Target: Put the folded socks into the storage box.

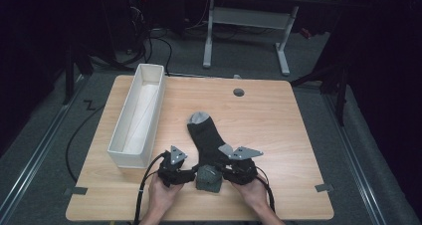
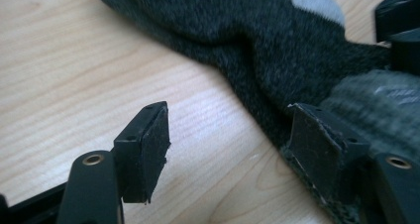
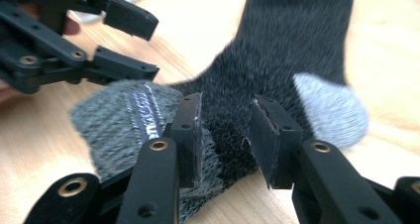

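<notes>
A dark grey sock [image 1: 205, 135] with a light grey toe and heel lies on the wooden table [image 1: 278, 135], toe pointing away. Its ribbed lighter cuff [image 1: 208, 180] is folded up at the near end, between both hand-held grippers. My left gripper [image 1: 191, 175] is open; in the left gripper view [image 2: 233, 149] one pad [image 2: 317, 149] touches the sock's edge [image 2: 257, 45] and bare wood lies between the jaws. My right gripper [image 1: 224, 174] is open, its jaws [image 3: 225, 140] straddling a bunch of the sock's leg [image 3: 292, 35] beside the cuff [image 3: 119, 115]. The left gripper [image 3: 141, 48] hangs over the cuff.
A long white open box [image 1: 139, 113] stands along the table's left side. A round cable hole [image 1: 239, 92] is at the far middle. The table's near edge is just behind the hands. Beyond the table are cables and a white-legged desk [image 1: 246, 21].
</notes>
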Demonstrator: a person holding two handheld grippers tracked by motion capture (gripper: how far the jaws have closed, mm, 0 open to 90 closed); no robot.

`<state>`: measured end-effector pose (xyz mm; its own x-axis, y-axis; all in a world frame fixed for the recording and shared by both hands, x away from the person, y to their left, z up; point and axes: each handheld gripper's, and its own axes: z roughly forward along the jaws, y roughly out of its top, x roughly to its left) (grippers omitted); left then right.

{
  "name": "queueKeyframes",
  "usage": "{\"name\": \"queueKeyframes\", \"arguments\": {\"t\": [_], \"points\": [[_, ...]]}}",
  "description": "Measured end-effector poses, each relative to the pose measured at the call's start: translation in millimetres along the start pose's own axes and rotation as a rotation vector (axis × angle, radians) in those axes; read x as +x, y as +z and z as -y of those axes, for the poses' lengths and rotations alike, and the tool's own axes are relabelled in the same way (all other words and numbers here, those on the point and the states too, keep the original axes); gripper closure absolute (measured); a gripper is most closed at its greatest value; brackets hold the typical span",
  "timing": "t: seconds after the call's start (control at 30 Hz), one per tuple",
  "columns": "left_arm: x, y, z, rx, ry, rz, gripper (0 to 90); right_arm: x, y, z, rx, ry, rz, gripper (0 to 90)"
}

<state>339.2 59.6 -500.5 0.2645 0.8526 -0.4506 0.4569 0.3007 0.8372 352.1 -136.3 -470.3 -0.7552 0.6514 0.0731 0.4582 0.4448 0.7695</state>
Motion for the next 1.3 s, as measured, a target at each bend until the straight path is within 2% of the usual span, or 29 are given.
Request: {"name": "queueKeyframes", "arguments": {"t": [0.13,0.23,0.27,0.4,0.5,0.57,0.67,0.73,0.77,0.87,1.0,1.03,1.07,1.1,1.13,1.17,1.3], "points": [[2.2,4.1,9.1,0.034,0.03,-0.024,31.8,-3.7,24.2,1.8,0.054,0.006,0.021,63.2],[3.3,5.0,10.7,0.038,0.033,-0.033,31.8,-4.9,24.1,0.1,0.04,0.013,0.023,62.2],[4.1,4.8,11.1,0.039,0.031,-0.035,31.8,-4.9,21.7,-0.7,0.028,0.02,0.027,62.2],[5.0,3.5,13.5,0.031,0.044,-0.036,32.0,-1.6,-3.5,-1.6,-0.047,0.046,-0.006,62.2],[5.7,2.6,16.1,0.012,0.059,-0.034,32.1,8.6,-24.4,1.9,-0.083,0.016,-0.012,60.8],[6.5,1.9,16.9,0.001,0.056,-0.033,32.0,16.6,-29.8,7.1,-0.076,0.012,-0.043,59.7],[6.6,2.0,16.9,-0.001,0.056,-0.036,31.9,21.0,-26.4,11.0,-0.068,0.013,-0.057,57.2],[6.7,2.1,16.9,-0.002,0.056,-0.037,31.6,26.4,-17.4,13.1,-0.064,0.018,-0.078,54.0],[6.7,2.1,16.9,-0.002,0.055,-0.038,31.6,26.4,-17.4,13.1,-0.064,0.018,-0.078,54.0],[6.8,2.1,16.9,-0.003,0.055,-0.041,31.4,30.0,-3.1,11.9,-0.037,0.015,-0.081,53.4],[7.3,2.1,16.5,-0.005,0.052,-0.044,31.8,30.1,12.0,9.5,0.005,-0.018,-0.057,63.0],[7.3,2.2,16.5,-0.006,0.052,-0.044,31.8,28.8,16.0,9.1,0.021,-0.034,-0.051,71.4],[7.2,2.2,16.6,-0.005,0.052,-0.045,31.8,27.9,15.9,8.4,0.023,-0.036,-0.052,74.8],[7.2,2.2,16.6,-0.005,0.052,-0.045,31.7,27.9,15.9,8.4,0.023,-0.036,-0.052,74.8],[7.2,2.2,16.5,-0.006,0.052,-0.045,31.7,28.0,11.7,5.2,0.015,-0.061,-0.045,81.9],[7.2,2.2,16.5,-0.006,0.052,-0.045,31.7,28.0,11.7,5.2,0.015,-0.061,-0.045,81.9],[7.2,2.2,16.5,-0.005,0.051,-0.044,31.7,30.3,-5.5,-5.0,0.01,-0.125,-0.04,83.8]]}}
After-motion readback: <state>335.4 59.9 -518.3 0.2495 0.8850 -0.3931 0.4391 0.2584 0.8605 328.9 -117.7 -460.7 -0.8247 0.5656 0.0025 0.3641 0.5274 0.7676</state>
